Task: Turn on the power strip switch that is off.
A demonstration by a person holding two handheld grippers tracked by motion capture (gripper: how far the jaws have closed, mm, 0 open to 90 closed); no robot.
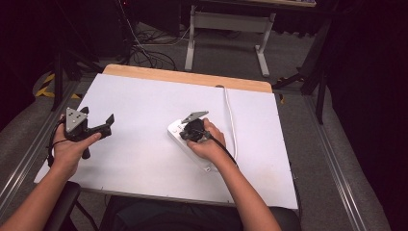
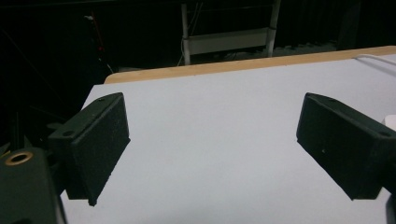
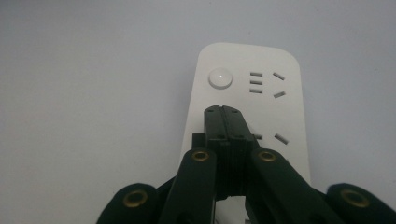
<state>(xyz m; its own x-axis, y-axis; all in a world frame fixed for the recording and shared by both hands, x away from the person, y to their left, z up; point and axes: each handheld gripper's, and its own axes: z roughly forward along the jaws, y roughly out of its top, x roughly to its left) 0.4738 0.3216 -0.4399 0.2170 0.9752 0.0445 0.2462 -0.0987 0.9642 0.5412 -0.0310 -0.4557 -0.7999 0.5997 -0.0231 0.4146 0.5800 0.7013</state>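
Across the whole high view lay the desk (image 1: 144,159), its white top bare over most of its width and edged at the far side by a strip of pale wood (image 1: 187,77). Beyond that edge I could see a dark floor with a white frame on two legs (image 1: 226,24) and a tangle of cables.

Right of the desk's middle sat the white power strip (image 1: 179,133), lying flat, with its white cord (image 1: 231,115) running away along the top toward the far edge. My right hand (image 1: 208,144) rested over the near part of the strip, so much of its length was covered. The right gripper (image 1: 185,131) pointed down at the strip's far end. In the right gripper view its two black jaws were pressed flat together with nothing between them, and their tips (image 3: 223,112) stood over the strip's face (image 3: 280,116), just short of the round button (image 3: 220,78) and beside the rows of socket slots (image 3: 266,84). Whether the tips touched the plastic I could not tell.

Well apart, at the desk's left edge, my left hand (image 1: 72,147) held the left gripper (image 1: 107,122) above bare desk. Its jaws were spread wide, with only white surface (image 2: 210,154) showing between them.
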